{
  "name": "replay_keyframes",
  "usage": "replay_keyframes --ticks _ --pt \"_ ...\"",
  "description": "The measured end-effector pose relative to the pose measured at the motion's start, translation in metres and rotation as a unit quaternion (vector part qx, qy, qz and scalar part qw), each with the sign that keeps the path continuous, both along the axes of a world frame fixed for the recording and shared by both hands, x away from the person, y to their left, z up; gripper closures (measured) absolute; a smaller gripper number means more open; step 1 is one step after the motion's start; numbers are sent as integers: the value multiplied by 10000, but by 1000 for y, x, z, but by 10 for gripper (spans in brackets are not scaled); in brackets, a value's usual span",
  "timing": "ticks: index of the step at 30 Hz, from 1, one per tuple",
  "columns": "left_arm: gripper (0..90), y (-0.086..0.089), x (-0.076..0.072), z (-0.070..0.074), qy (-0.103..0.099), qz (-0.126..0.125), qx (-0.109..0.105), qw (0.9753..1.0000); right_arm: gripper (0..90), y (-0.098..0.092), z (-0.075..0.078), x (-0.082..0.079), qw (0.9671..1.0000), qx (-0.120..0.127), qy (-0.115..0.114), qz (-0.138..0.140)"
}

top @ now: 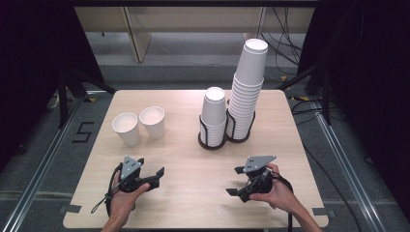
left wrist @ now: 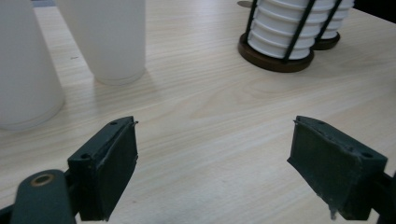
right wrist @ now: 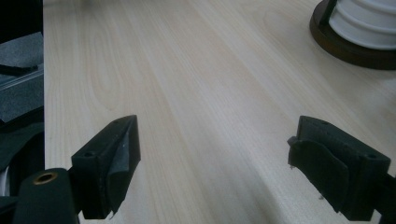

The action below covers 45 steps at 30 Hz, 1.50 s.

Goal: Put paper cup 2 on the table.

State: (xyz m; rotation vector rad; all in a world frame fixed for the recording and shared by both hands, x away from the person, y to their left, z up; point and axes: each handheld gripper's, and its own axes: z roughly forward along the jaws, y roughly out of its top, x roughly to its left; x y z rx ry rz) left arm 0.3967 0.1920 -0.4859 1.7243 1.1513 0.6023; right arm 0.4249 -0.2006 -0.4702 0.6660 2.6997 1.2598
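From above, the left gripper (top: pixel 151 170) and right gripper (top: pixel 235 181) rest on the wooden table (top: pixel 188 159), jaws spread wide and empty, well short of the cup holder (top: pixel 212 140). Two loose paper cups (top: pixel 139 126) stand left of it. The left gripper view shows the holder's dark wooden base (left wrist: pixel 273 61) and wire uprights.

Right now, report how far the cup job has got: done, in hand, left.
Done: two loose cups stand upright, mouths up, on the table, apart from the two stacks in their holders. In hand: nothing; the left gripper and right gripper rest open near the front edge. Left: probably more cups to pull, since both stacks remain tall.
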Motion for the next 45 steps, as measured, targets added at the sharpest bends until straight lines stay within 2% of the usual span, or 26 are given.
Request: replay_keyframes --ticks 4,6,7,10,12,19,20,22,23,25,27,28,30,31,32,33,34,36,37,39,45 --pt "145 -6 -9 0 -80 -145 7 9999 160 1 2 -4 10000 39 -68 -9" --pt "145 -8 -13 -1 -101 -211 -7 9997 159 1 4 -7 9999 57 -78 -109" --pt "145 -10 -17 -1 -125 -247 8 9996 161 0 4 -8 9997 158 -153 -115" --pt "145 -12 -20 -2 -163 -315 -28 9994 162 -1 3 -11 9996 163 -101 -192" --pt "145 -13 -23 -3 -156 -275 -3 9995 162 -3 3 -17 9994 190 -188 -230" --pt "145 -18 -34 -6 -138 -460 43 9988 159 -6 3 -28 9985 326 -193 -405" --pt "145 -19 -35 -6 -138 -478 35 9988 160 -7 3 -29 9982 325 -275 -419" --pt "145 -20 -37 -7 -162 -558 2 9983 160 -9 2 -32 9980 384 -144 -474" --pt "145 -21 -38 -7 -150 -584 11 9982 160 -10 2 -33 9979 378 -193 -490" --pt "145 -22 -41 -9 -141 -638 26 9979 160 -10 0 -36 9978 401 -121 -506" --pt "145 -24 -44 -9 -113 -681 98 9976 160 -11 -2 -37 9975 421 -217 -522" --pt "145 -26 -47 -10 -99 -755 146 9970 159 -12 -3 -39 9972 475 -125 -559" --pt "145 -27 -49 -11 -112 -816 114 9965 159 -12 -3 -40 9972 465 -92 -578" --pt "145 -27 -51 -11 -79 -854 181 9962 159 -12 -4 -41 9971 466 -117 -586" --pt "145 -27 -53 -12 -78 -909 128 9957 159 -12 -4 -41 9973 444 -122 -569" --pt "145 -27 -55 -12 -67 -929 202 9954 159 -12 -5 -42 9971 430 -196 -602" --pt "145 -28 -56 -12 -99 -971 146 9951 159 -12 -5 -44 9971 436 -47 -621" --pt "145 -28 -61 -11 -69 -1031 219 9944 159 -13 -7 -45 9970 433 -127 -627" --pt "145 -29 -62 -12 -96 -1063 142 9942 159 -13 -7 -46 9970 423 -65 -644" --pt "145 -30 -65 -11 -122 -1113 169 9936 159 -14 -9 -49 9965 431 -1 -718" --pt "145 -33 -71 -11 -78 -1215 247 9922 159 -17 -11 -55 9966 405 60 -715"
